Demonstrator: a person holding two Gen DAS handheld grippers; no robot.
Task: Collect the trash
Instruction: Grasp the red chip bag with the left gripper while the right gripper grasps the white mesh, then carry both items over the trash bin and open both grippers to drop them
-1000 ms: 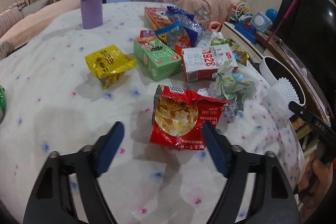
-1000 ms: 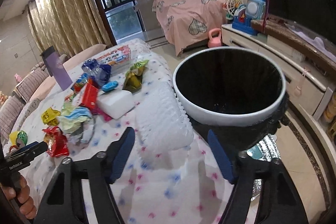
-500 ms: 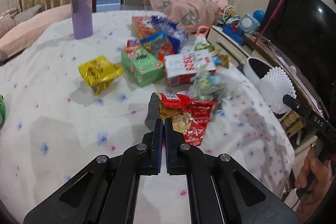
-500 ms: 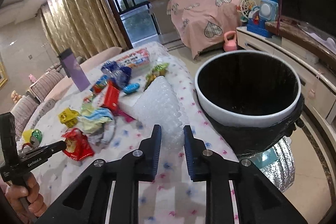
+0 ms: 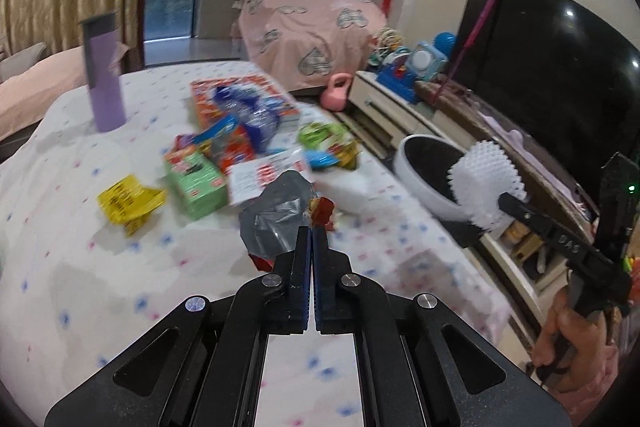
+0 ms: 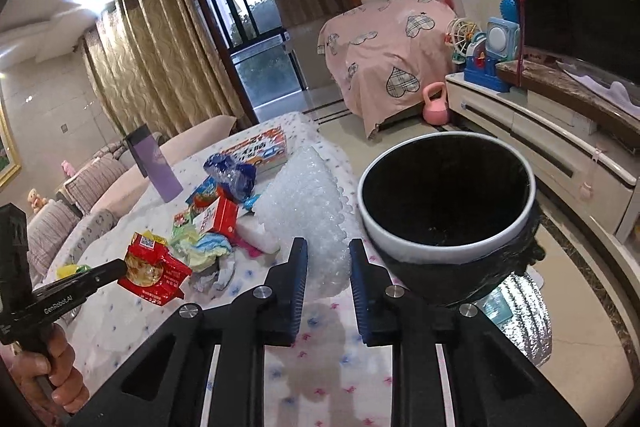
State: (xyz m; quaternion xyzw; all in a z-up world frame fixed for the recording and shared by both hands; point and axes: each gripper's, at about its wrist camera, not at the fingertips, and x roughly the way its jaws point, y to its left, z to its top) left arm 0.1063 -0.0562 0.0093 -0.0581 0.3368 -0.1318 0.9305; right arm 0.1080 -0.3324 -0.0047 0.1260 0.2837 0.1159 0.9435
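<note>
L gripper (image 5: 311,233) is clamped tight on the red snack bag (image 6: 154,273), held clear above the table (image 5: 80,287). R gripper (image 6: 328,247) is pinched on the white foam net (image 6: 312,219), also lifted; its jaws were just closed. Bin (image 6: 448,239) is seen just beside the table's edge, mouth unobstructed. Remaining wrappers (image 5: 240,147) are clustered mid-table w/ a purple flask (image 5: 103,75) behind; bare cloth nr the grippers.

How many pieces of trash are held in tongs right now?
2. The red snack bag hangs from the left tongs, above the table. The white foam net is pinched in the right tongs, beside the bin. None seems hidden.
</note>
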